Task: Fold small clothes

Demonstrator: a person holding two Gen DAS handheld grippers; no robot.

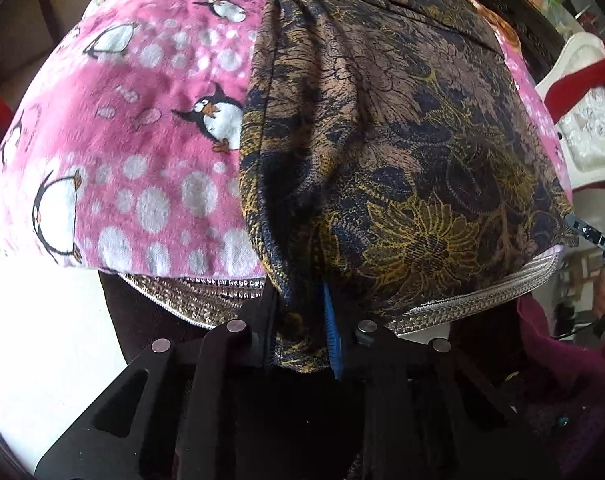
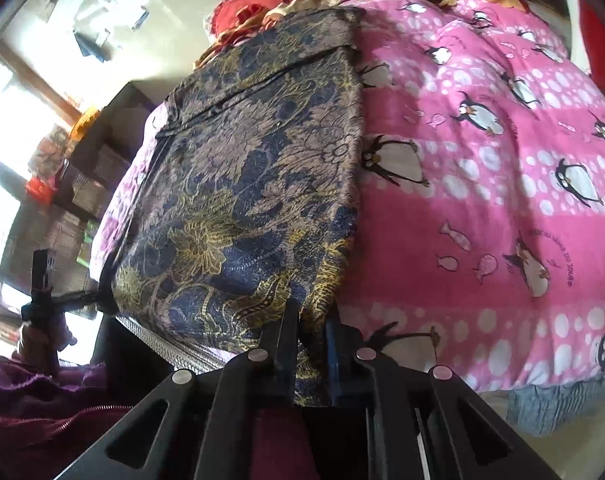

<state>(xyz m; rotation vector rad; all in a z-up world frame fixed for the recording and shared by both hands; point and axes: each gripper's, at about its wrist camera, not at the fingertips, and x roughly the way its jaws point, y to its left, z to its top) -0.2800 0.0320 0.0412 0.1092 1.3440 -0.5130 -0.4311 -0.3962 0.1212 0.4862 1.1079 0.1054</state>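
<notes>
A dark floral garment (image 1: 402,152), brown, navy and yellow, lies spread lengthwise on a pink penguin blanket (image 1: 142,140). My left gripper (image 1: 302,336) is shut on the garment's near left corner at the bed's edge. In the right wrist view the same garment (image 2: 246,184) lies to the left on the blanket (image 2: 482,200). My right gripper (image 2: 312,344) is shut on the garment's near right corner. The left gripper (image 2: 98,296) shows there as a dark shape at the garment's other near corner. The garment's far end has a seam or folded band.
The mattress edge with zip trim (image 1: 462,300) runs under the blanket. Red and gold bedding (image 2: 270,8) lies at the far end. A dark shelf unit (image 2: 94,168) stands left of the bed. A white carved chair (image 1: 582,120) stands to the right.
</notes>
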